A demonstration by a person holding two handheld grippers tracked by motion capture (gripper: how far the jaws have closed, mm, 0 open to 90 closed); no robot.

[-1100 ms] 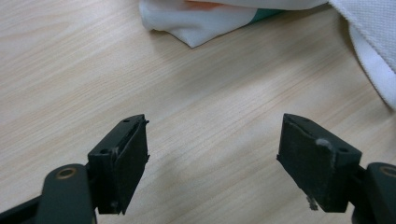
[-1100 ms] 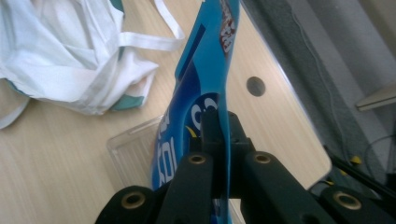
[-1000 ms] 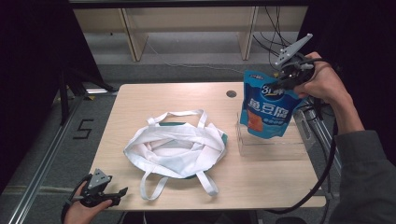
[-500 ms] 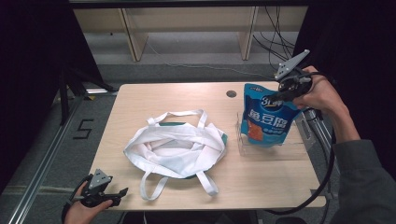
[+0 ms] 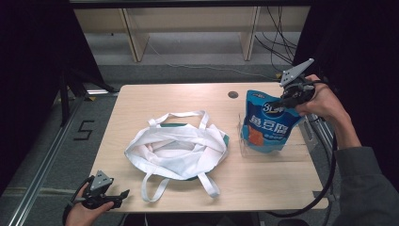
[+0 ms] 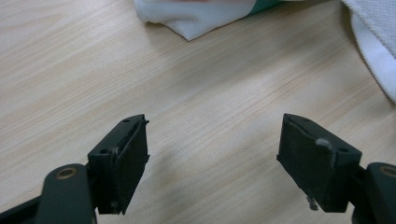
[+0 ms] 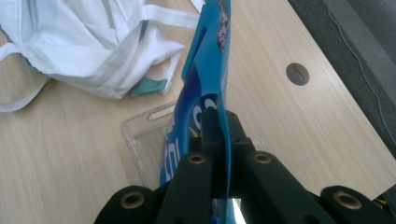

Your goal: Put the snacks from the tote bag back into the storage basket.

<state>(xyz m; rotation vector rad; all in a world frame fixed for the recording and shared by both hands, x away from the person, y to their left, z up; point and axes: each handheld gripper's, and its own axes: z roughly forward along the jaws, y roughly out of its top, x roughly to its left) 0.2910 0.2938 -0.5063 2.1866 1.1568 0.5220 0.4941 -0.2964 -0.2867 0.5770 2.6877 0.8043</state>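
Blue pouch (image 5: 269,126) is hanging at 3 o'clock on the surface (image 5: 188,99), over the clear tray (image 5: 275,153), right hand-held gripper (image 5: 288,100) pinching its top edge; lower it squarely. Left hand-held gripper (image 6: 212,161) is idling wide.

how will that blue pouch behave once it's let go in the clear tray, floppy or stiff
Probably floppy: the blue pouch hangs from its top edge, pinched by the right gripper, and bulges lower down. Its glossy film looks slippery. Its bottom seems to rest in the shallow clear tray, whose low walls give little support, so it may slump or tip.
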